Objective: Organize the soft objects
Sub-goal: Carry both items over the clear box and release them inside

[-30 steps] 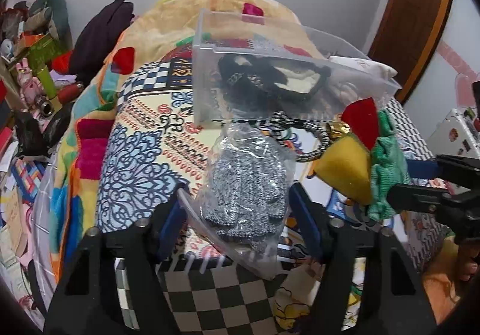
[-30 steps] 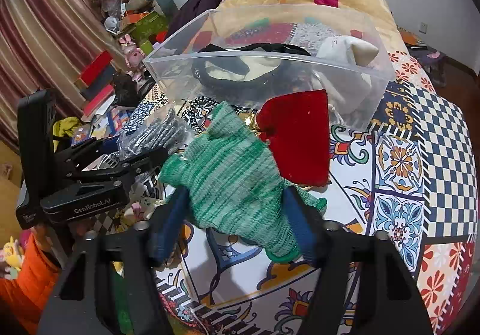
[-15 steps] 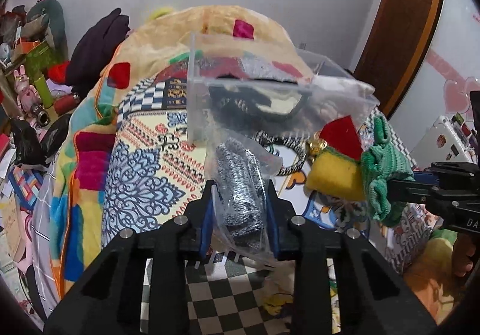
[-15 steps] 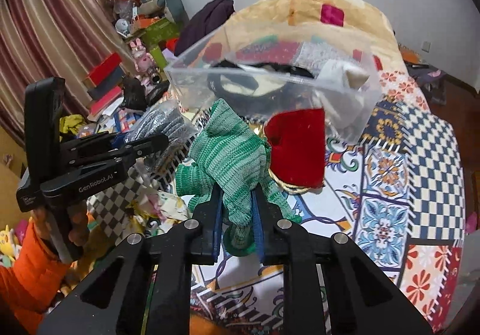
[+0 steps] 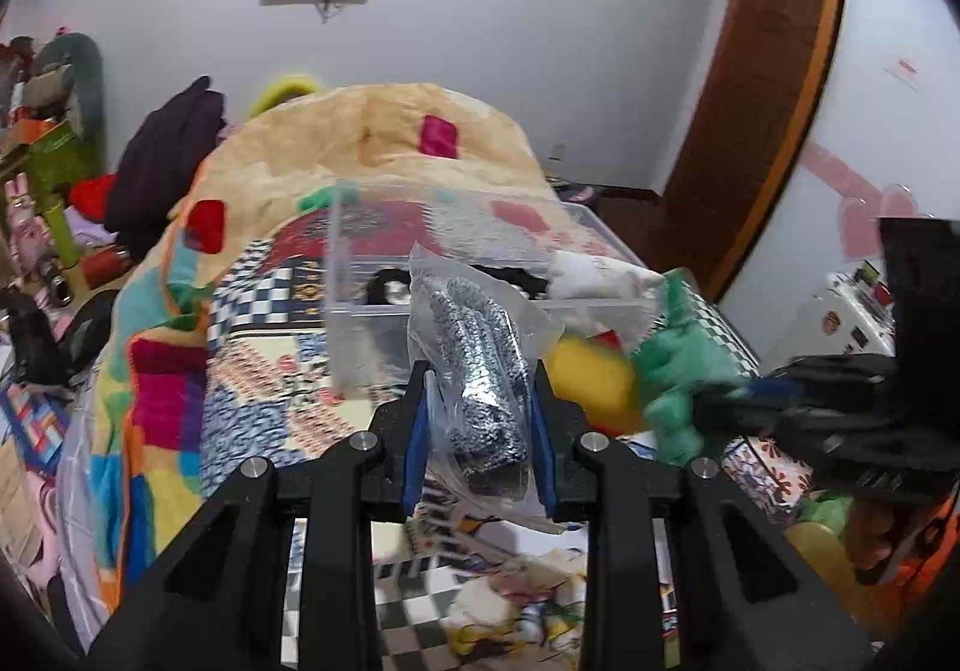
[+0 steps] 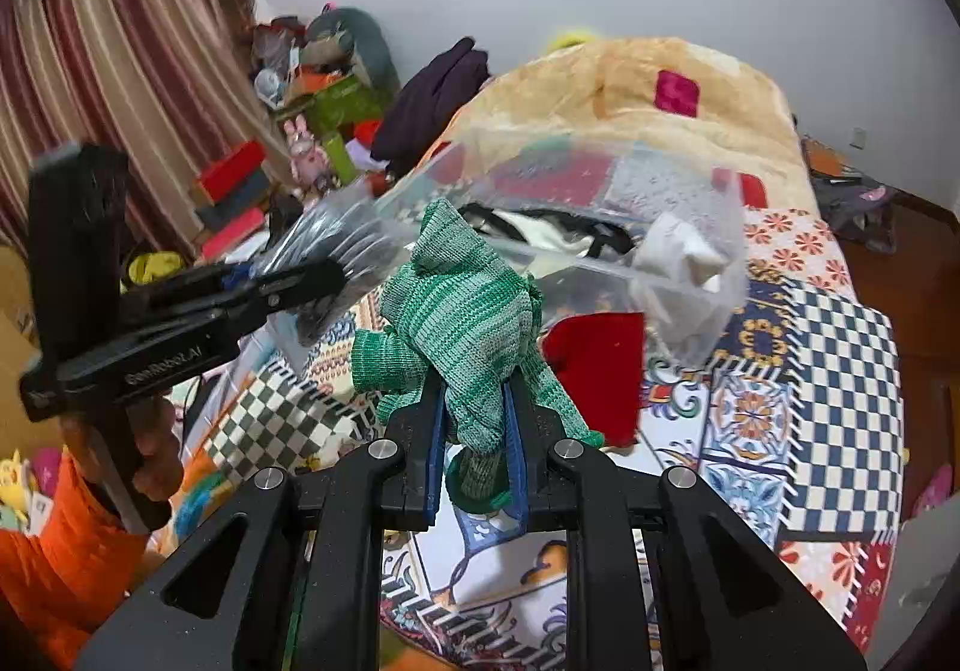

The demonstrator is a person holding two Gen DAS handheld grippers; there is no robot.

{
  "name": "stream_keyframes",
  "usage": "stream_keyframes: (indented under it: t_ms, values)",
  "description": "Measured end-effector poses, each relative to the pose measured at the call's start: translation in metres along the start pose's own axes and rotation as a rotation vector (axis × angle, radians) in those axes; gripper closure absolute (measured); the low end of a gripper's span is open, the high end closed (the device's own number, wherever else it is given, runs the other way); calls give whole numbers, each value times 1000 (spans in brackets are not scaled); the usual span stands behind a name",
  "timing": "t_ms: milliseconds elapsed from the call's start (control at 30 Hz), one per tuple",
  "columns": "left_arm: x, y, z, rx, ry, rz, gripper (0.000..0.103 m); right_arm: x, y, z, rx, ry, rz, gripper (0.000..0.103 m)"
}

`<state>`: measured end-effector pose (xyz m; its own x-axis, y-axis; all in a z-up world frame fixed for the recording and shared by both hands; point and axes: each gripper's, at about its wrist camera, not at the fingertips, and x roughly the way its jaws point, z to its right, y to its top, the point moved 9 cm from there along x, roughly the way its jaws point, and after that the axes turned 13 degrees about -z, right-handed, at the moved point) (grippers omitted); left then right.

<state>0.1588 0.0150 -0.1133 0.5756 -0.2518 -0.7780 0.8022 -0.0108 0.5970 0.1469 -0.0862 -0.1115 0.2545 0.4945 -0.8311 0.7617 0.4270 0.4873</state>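
Observation:
My left gripper is shut on a clear plastic bag of grey speckled knitwear and holds it up above the bed. My right gripper is shut on a green striped knit glove, also lifted. A clear plastic bin stands on the patterned bedspread just beyond both; it holds black-and-cream and white soft items. The left gripper with its bag shows at the left of the right wrist view. The green glove shows at the right of the left wrist view.
A red cloth lies on the bedspread in front of the bin. A yellow soft item sits beside it. A beige blanket is heaped behind the bin. Clutter and toys line the left side by the curtain.
Both grippers closed on their items and lifted them off the bed, rising toward the bin. The bag and glove now hang above the bedspread.

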Motion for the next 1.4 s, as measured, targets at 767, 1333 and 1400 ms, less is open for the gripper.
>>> stream_keyframes:
  t_ms: [767, 1333, 1400]
  values:
    - [50, -12, 20, 67, -20, -103, 76, -15, -7, 35, 73, -57, 4, 87]
    - [28, 74, -37, -11, 79, 27, 76, -16, 85, 57, 67, -172, 149, 87]
    - [42, 78, -38, -2, 88, -1, 76, -2, 88, 59, 61, -176, 122, 87]
